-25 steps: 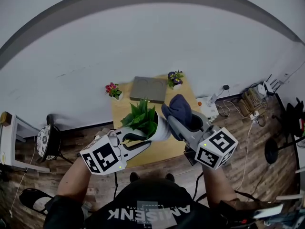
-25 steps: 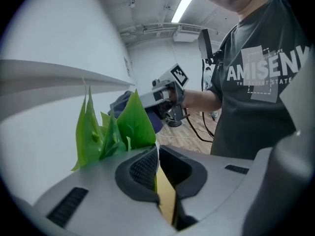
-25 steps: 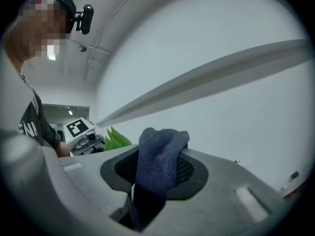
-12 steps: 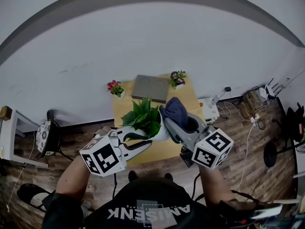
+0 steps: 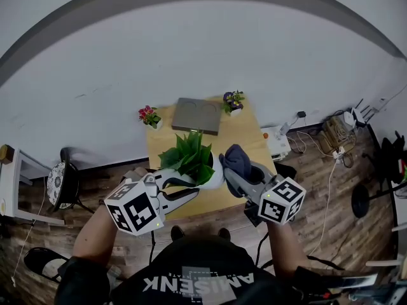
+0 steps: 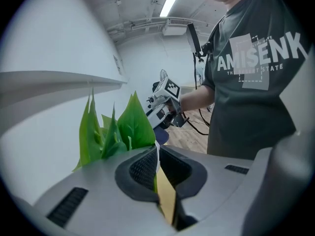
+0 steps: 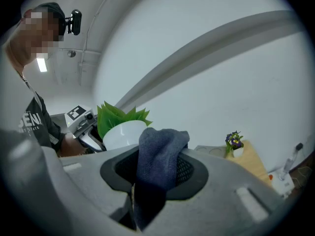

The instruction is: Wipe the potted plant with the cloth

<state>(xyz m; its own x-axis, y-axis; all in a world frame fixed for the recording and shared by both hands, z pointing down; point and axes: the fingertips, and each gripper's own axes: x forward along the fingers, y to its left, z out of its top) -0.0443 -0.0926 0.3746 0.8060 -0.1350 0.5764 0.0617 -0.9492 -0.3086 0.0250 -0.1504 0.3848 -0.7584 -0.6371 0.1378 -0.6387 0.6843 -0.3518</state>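
Note:
The potted plant has broad green leaves [image 5: 187, 156] in a white pot [image 5: 216, 173] and is held up over the wooden table [image 5: 245, 132]. My left gripper [image 5: 189, 187] is shut on the pot's thin white rim [image 6: 157, 154], with the leaves [image 6: 115, 129] just beyond its jaws. My right gripper [image 5: 234, 170] is shut on a dark blue cloth [image 5: 236, 157], which bunches out of the jaws [image 7: 160, 154]. The cloth sits against the right side of the pot [image 7: 125, 132], below the leaves [image 7: 118, 114].
On the table's far part lie a grey tray [image 5: 198, 115], a small pink-flowered pot [image 5: 149, 117] and a purple-flowered pot [image 5: 233, 101]. Cables and power strips [image 5: 331, 138] clutter the wooden floor at the right. A round stool [image 5: 60, 186] stands at the left.
The right gripper has dropped with the cloth, from beside the leaves down along the pot's right side. The left gripper has kept the pot where it was.

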